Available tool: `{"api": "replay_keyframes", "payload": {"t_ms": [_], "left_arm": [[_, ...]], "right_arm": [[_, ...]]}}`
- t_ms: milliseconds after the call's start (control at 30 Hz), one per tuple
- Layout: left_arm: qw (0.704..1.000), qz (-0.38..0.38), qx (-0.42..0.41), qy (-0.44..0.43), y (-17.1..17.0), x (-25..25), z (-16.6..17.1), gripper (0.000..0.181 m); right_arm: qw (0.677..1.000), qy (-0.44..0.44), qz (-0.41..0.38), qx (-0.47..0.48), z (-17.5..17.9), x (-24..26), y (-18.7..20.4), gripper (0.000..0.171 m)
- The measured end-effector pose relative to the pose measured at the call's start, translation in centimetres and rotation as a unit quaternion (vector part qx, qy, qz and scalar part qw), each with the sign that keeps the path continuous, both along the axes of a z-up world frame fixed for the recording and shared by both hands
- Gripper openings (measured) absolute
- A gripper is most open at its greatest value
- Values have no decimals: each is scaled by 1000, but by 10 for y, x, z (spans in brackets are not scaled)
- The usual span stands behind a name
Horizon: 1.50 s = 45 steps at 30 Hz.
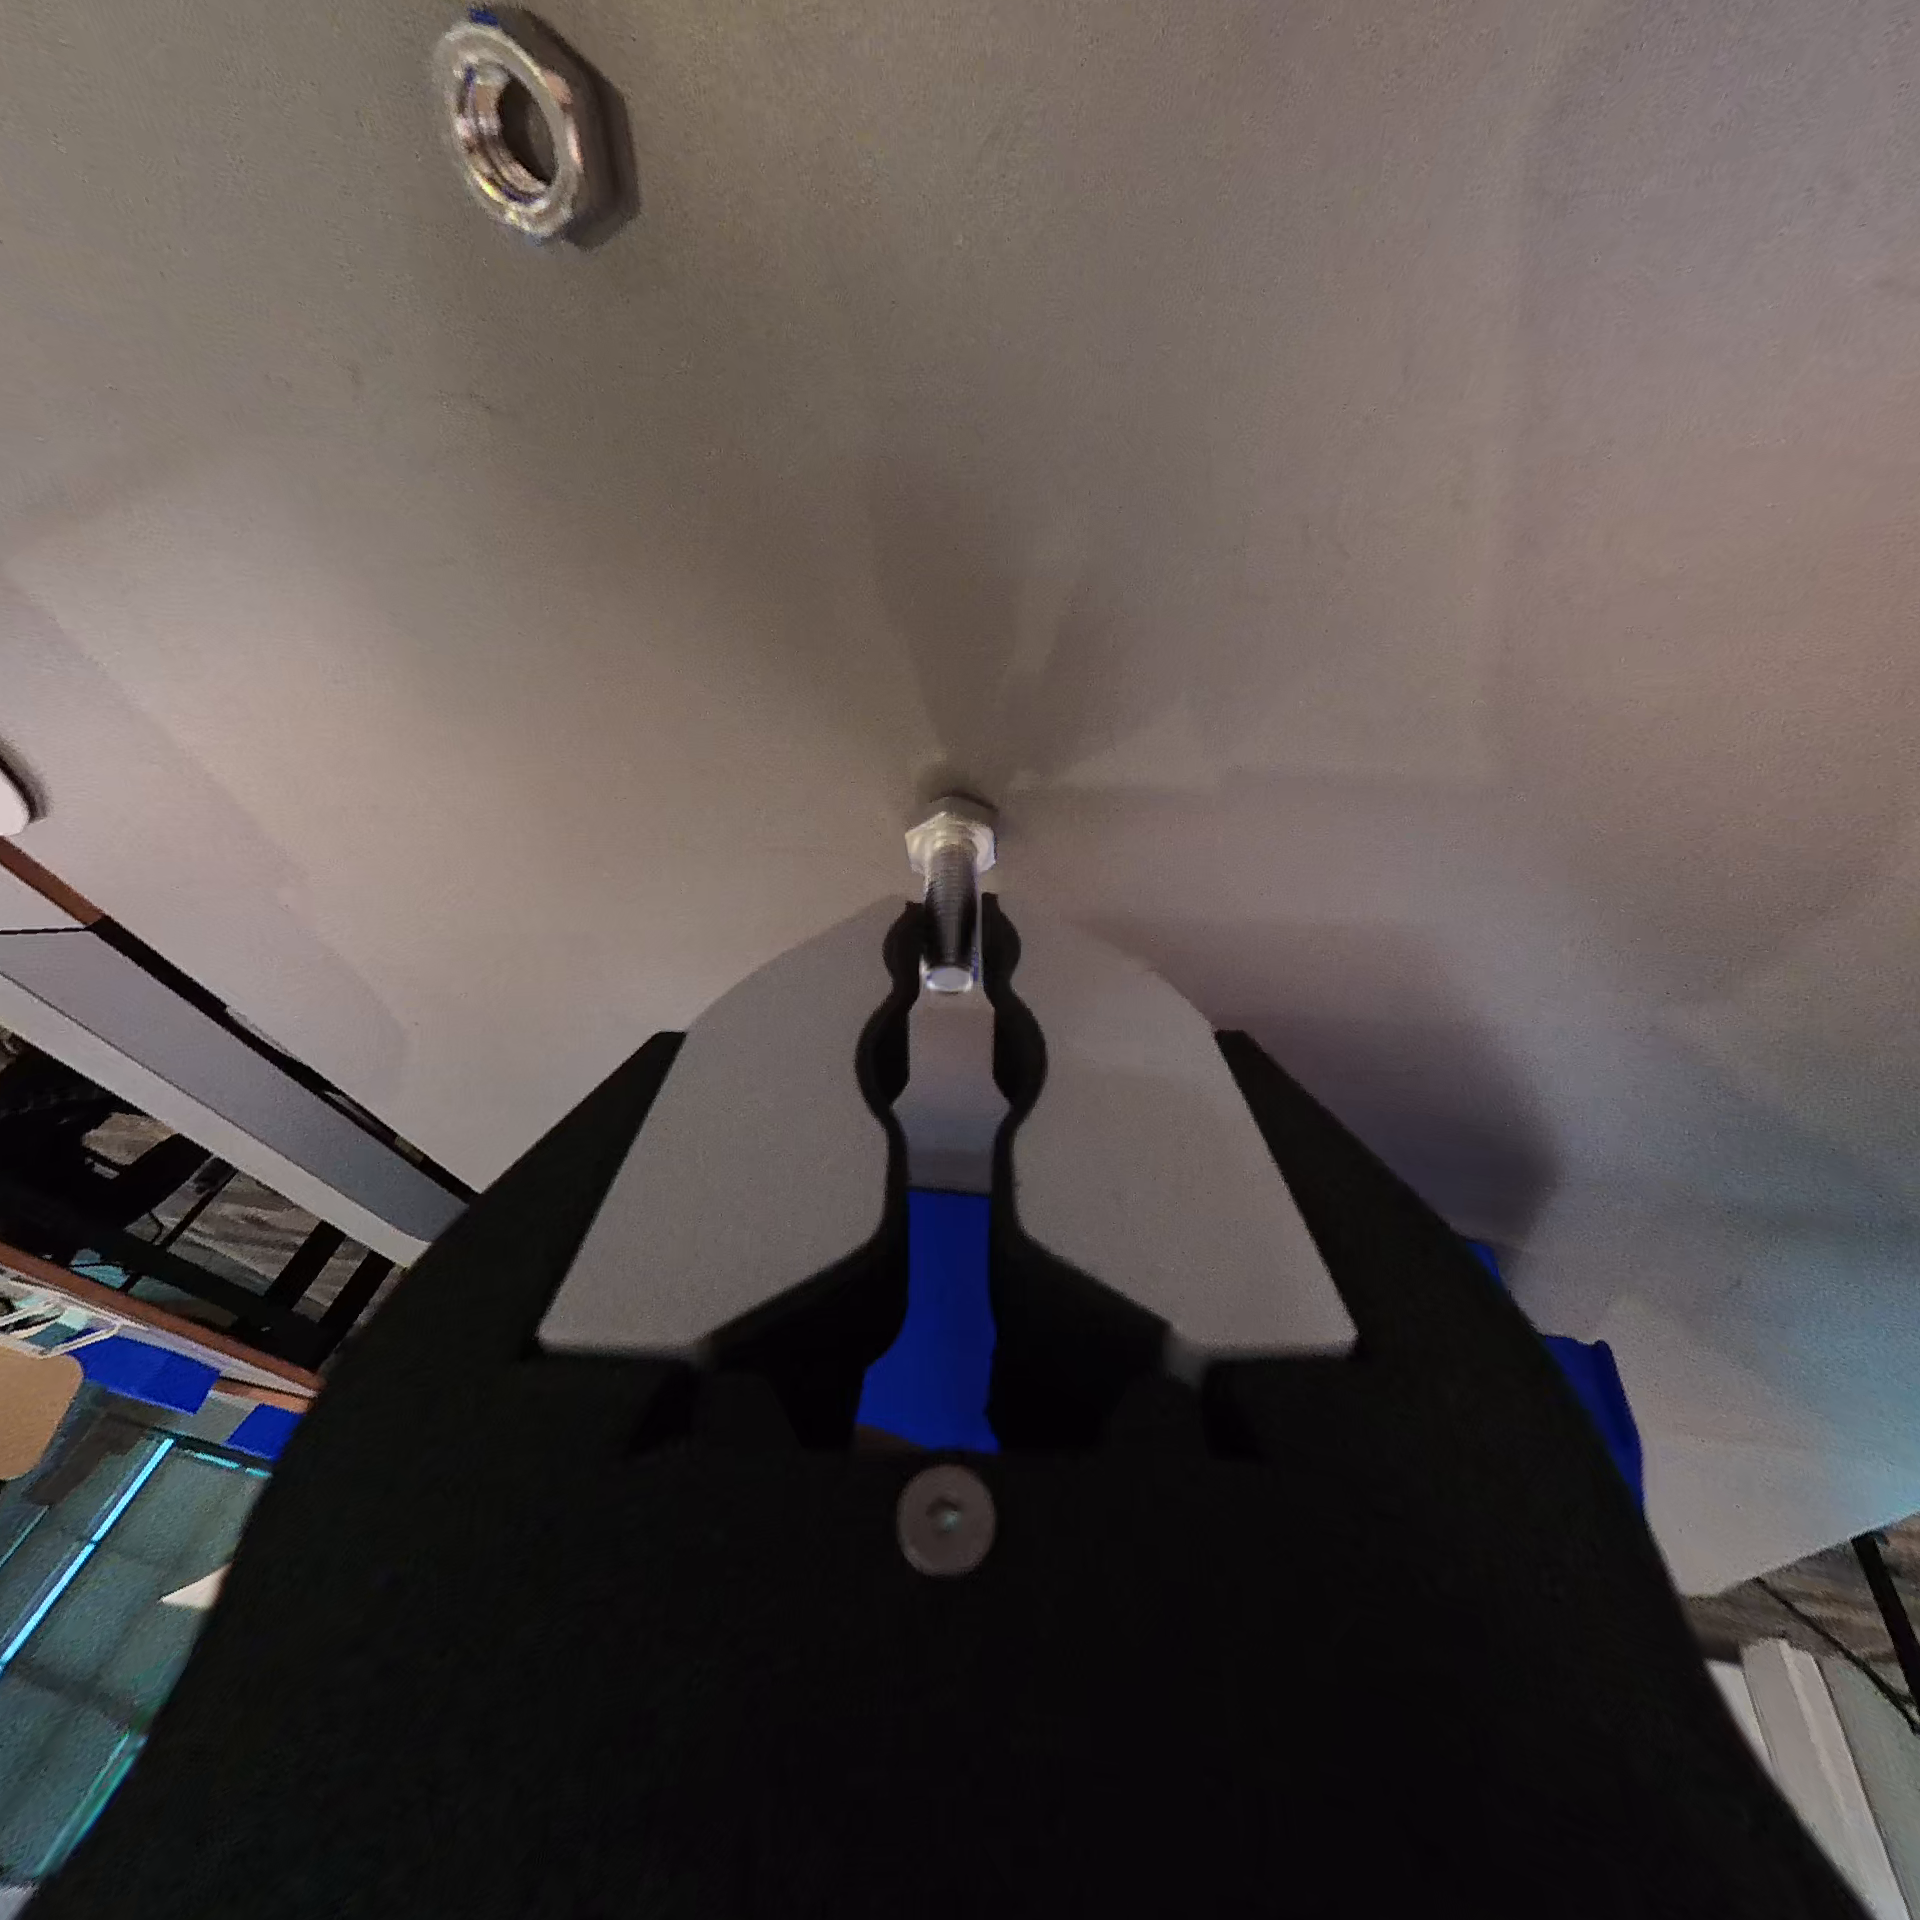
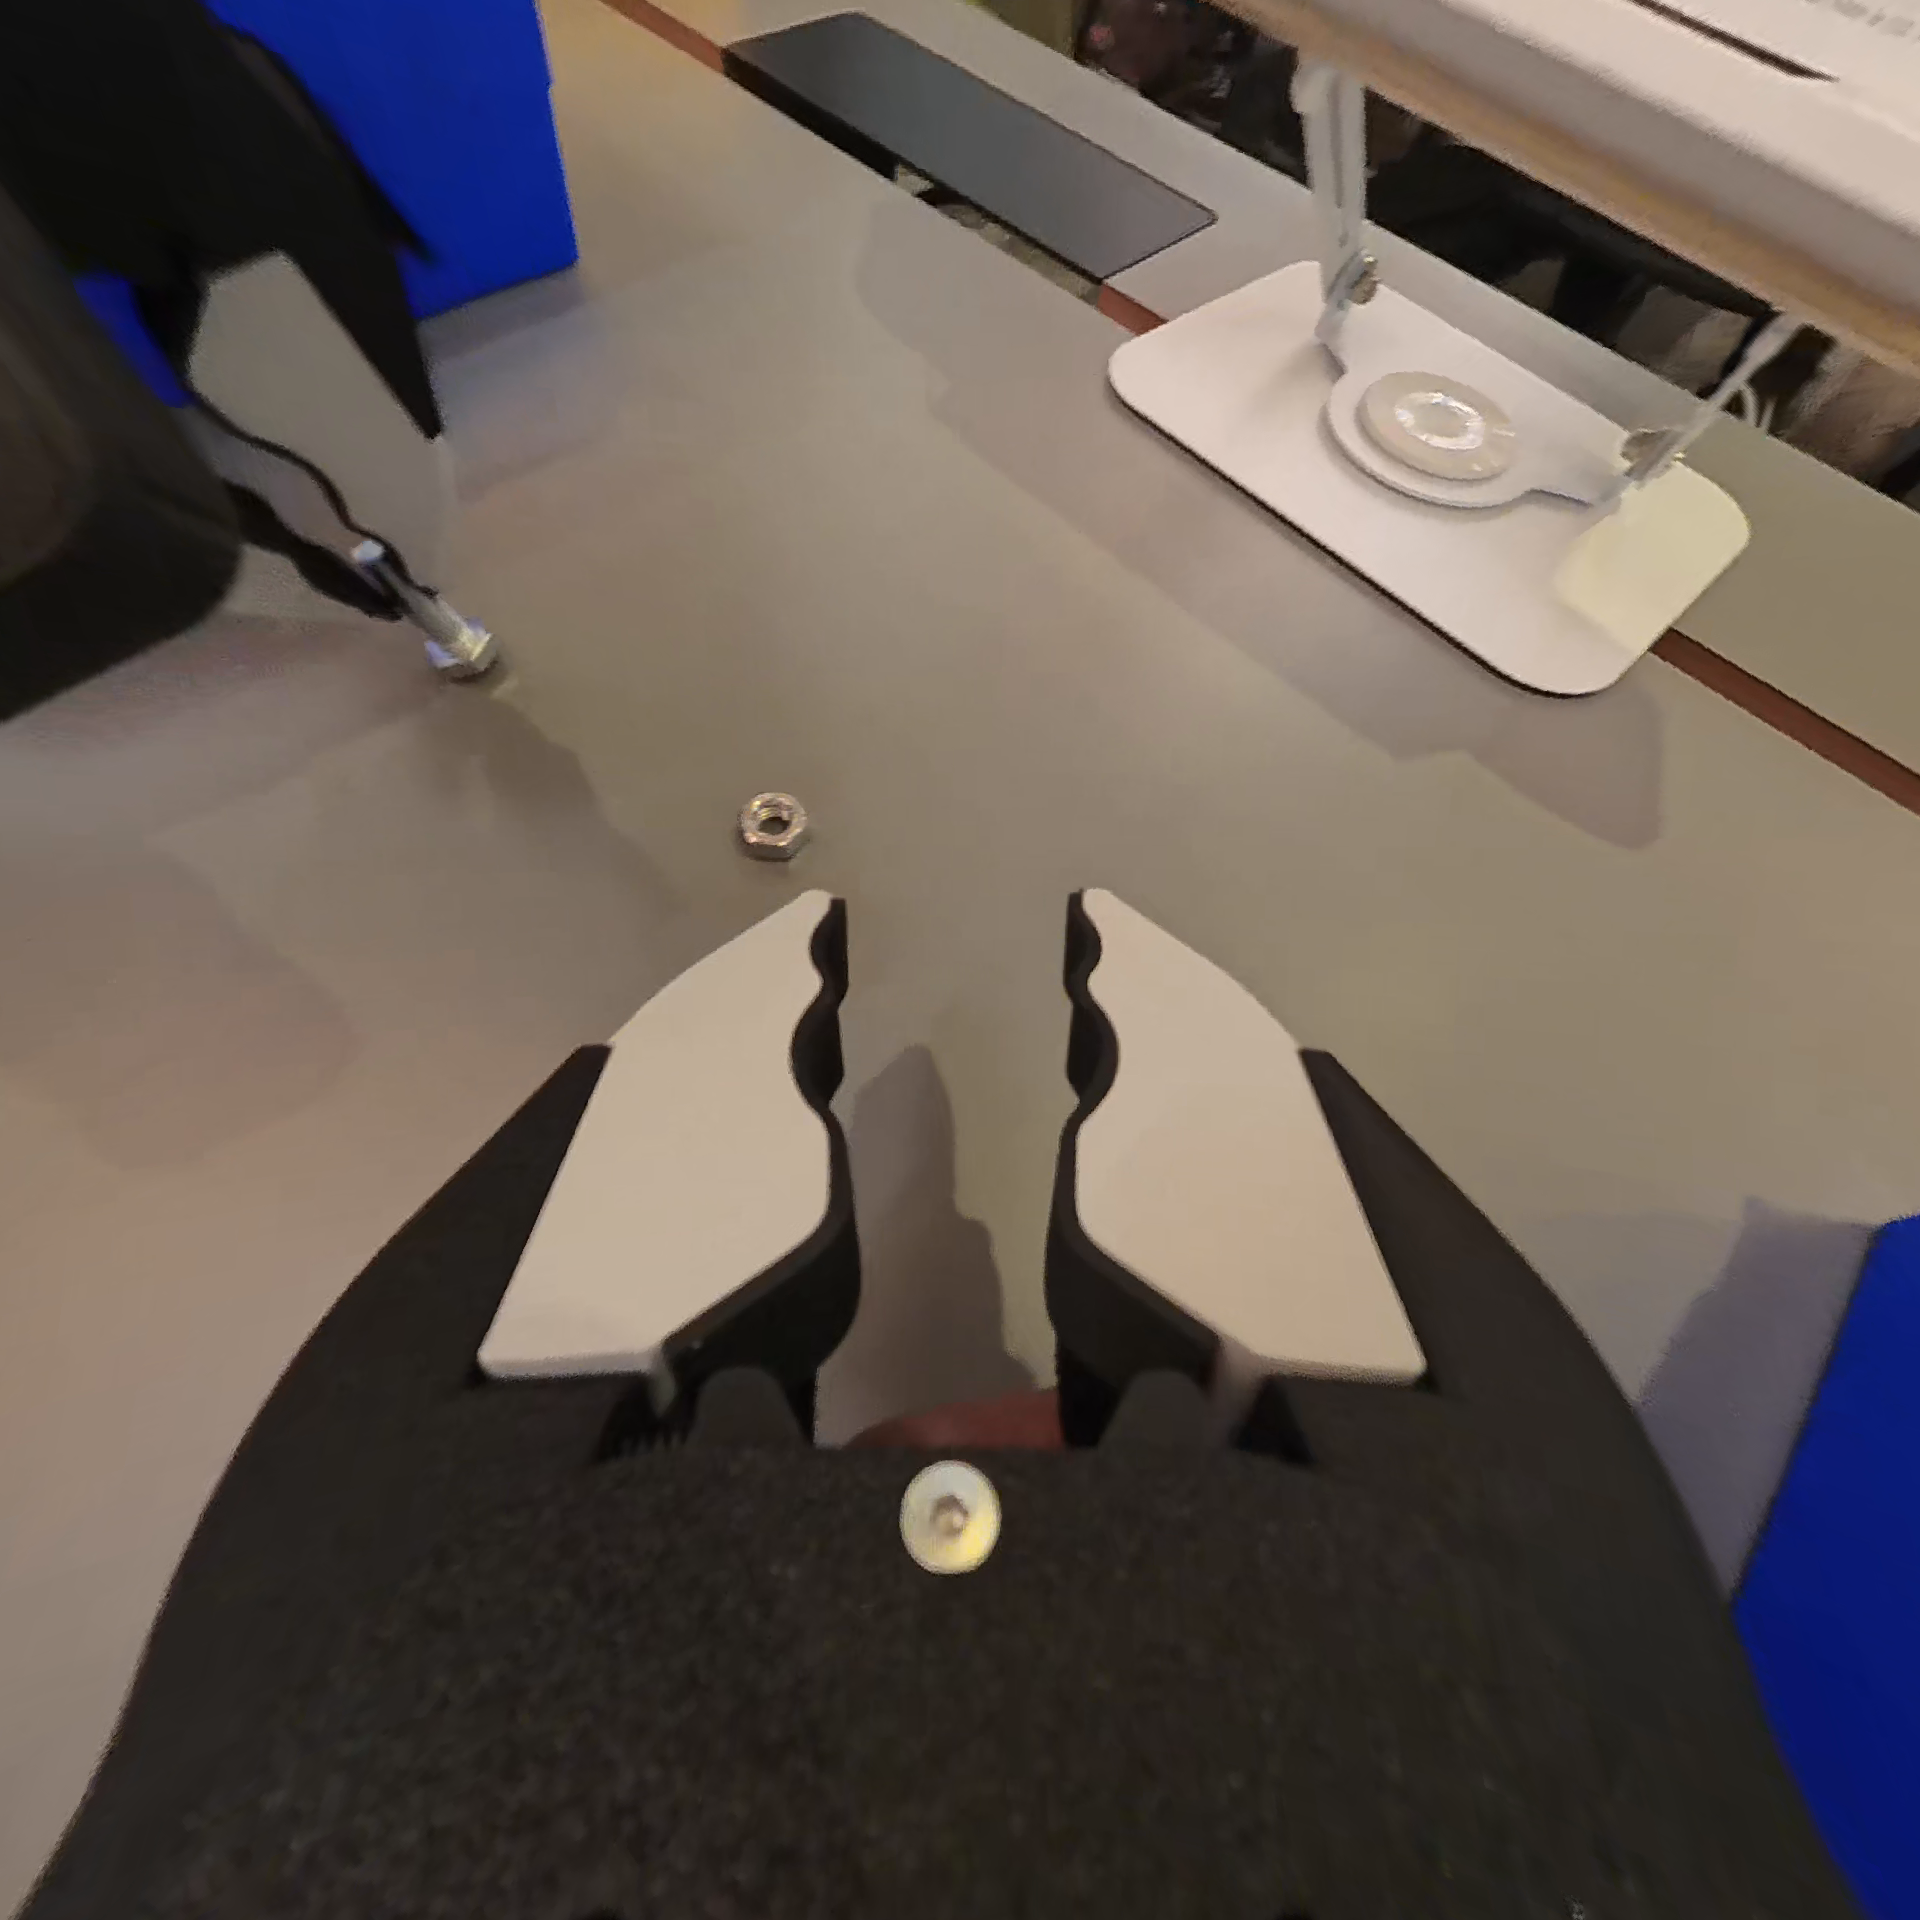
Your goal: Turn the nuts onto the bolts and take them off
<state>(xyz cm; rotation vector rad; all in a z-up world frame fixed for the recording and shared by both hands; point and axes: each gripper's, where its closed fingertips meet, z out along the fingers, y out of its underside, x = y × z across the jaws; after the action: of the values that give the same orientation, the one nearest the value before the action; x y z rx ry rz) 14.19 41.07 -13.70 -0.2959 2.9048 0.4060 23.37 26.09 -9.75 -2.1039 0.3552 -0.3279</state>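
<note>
Two grippers over a plain grey table (image 2: 1039, 675) with a brown edge strip. On the far side sit a white stand base (image 2: 1455, 488) with thin metal legs, a black flat panel (image 2: 966, 145) set into the top, and a blue block (image 2: 457, 156) at the back left; another blue block (image 2: 1839, 1558) is at the near right. Past the table edge in the left wrist view: dark frames and patterned floor, blurry. Left gripper (image 1: 951, 935) is clenched on the bolt (image 1: 951, 883): fingers grip the threaded shank near its free end, hex head down and touching the table. From the right wrist view the bolt (image 2: 426, 613) is tilted, long axis running from the head on the table up and left into the left gripper (image 2: 353, 582). No nut on its shank that I can see. One loose nut (image 2: 771, 826) lies flat on the table, hole up, between the bolt and the right gripper (image 2: 956, 914), just ahead of the right's left fingertip and not touching it. Same nut (image 1: 530, 135) shows at the top left of the left wrist view, well apart from the bolt. Right gripper is released, jaws spread, nothing between them, low over the table.
</note>
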Motion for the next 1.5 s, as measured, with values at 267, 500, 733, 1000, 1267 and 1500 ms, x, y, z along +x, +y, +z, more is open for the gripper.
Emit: {"api": "replay_keyframes", "payload": {"t_ms": [267, 500, 733, 1000, 1267, 1500], "left_arm": [[976, 93, -142, -138, -10, 7, 39, 35], [716, 336, -499, -353, -52, -20, 95, 47], [664, 447, -430, -418, -19, -32, 33, 57], [655, 537, -433, -309, -5, 3, -11, 53], [698, 515, -381, -321, 5, 16, -20, 19], [744, 426, -438, -270, -36, 17, -13, 19]], "right_arm": [[997, -26, -55, 37, 18, 19, -13, 41], [998, -20, -46, 47, 21, 16, -11, 41], [998, -13, -33, 52, 22, 12, -8, 40], [998, -8, -24, 56, 23, 9, -8, 39], [998, -1, -17, 60, 25, 6, -6, 39], [996, 14, 51, 76, 28, -18, 8, 38]]}}
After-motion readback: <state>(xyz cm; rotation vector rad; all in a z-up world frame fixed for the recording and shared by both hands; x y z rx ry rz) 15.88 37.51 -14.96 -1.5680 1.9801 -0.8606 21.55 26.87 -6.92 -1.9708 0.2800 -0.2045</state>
